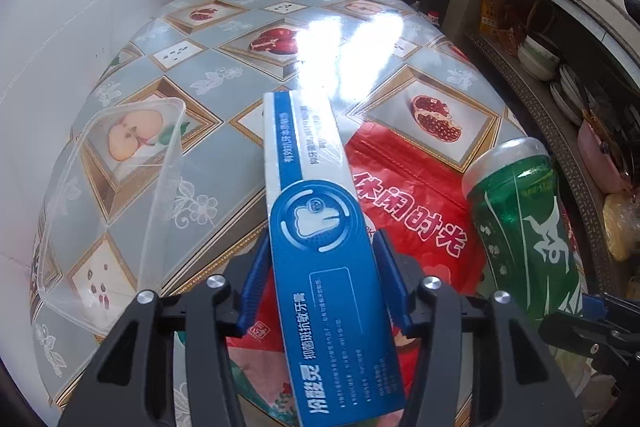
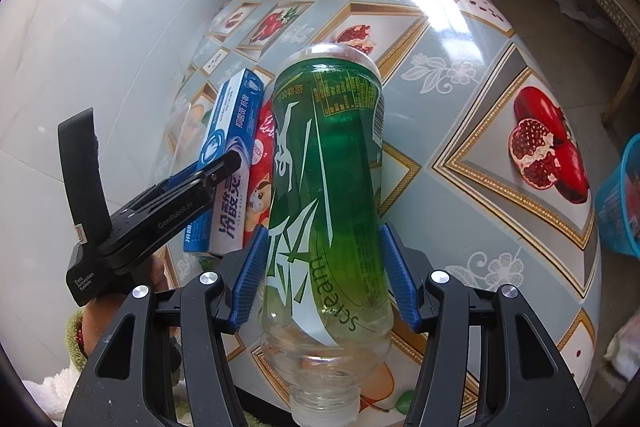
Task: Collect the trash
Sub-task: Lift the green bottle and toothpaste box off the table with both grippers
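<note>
The left tool (image 1: 324,263) has a blue box (image 1: 320,227) between its two blue pads. The box runs from the bottom middle of the left view up toward the middle. The pads sit right at the sides of the box, but I cannot tell if they press on it.

Under the box lies a red bag (image 1: 416,211) with white letters, flat on the tabletop (image 1: 224,59). A clear tub (image 1: 116,203) stands at the left of that view, well apart from the box. The tabletop has a shiny cloth with fruit pictures.

The right tool (image 2: 324,267) is clamped on a green bottle (image 2: 328,187). Both blue pads press its sides. The bottle fills the middle of the right view, with its cap end at the bottom and its clear base pointing up. In the left view the same bottle shows at the right edge, just beside the red bag.

In the right view the box and the left tool are at the left of the frame, close to the bottle. A blue basket (image 2: 620,203) peeks in at the right edge.
</note>
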